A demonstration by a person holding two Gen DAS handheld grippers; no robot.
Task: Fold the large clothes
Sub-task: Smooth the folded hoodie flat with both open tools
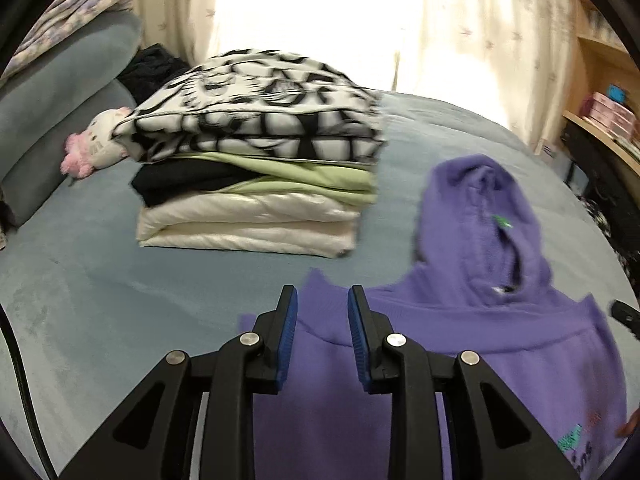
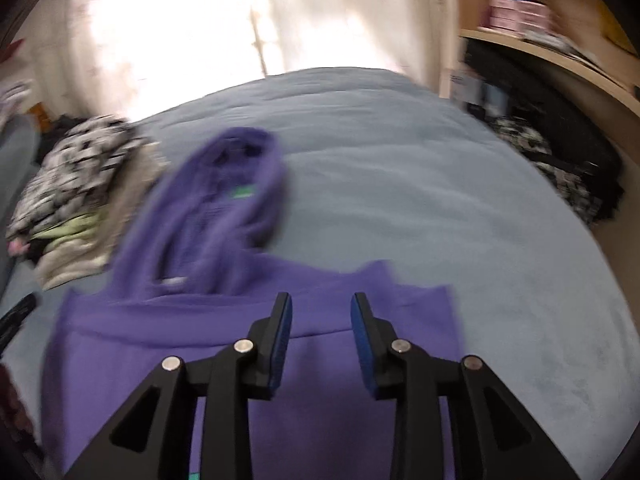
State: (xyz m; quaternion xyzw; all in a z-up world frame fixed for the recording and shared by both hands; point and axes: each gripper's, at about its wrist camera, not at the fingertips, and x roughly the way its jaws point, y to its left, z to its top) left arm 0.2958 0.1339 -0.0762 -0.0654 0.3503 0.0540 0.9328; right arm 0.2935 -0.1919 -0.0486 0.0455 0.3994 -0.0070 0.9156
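Note:
A purple hoodie (image 1: 472,320) lies flat on the blue-grey bed (image 1: 80,280), hood pointing away from me. My left gripper (image 1: 322,300) is open and empty, above the hoodie's left shoulder edge. In the right wrist view the hoodie (image 2: 224,312) fills the lower left, blurred by motion. My right gripper (image 2: 321,304) is open and empty, above the hoodie's right shoulder near its folded sleeve. The right gripper's tip shows at the right edge of the left wrist view (image 1: 624,312).
A stack of folded clothes (image 1: 260,176) stands on the bed behind the hoodie's left side, with a black-and-white patterned piece on top. A plush toy (image 1: 96,144) and grey pillows (image 1: 60,92) lie at the left. Dark clothes (image 2: 568,168) sit at the bed's right edge beside a wooden shelf (image 2: 560,56).

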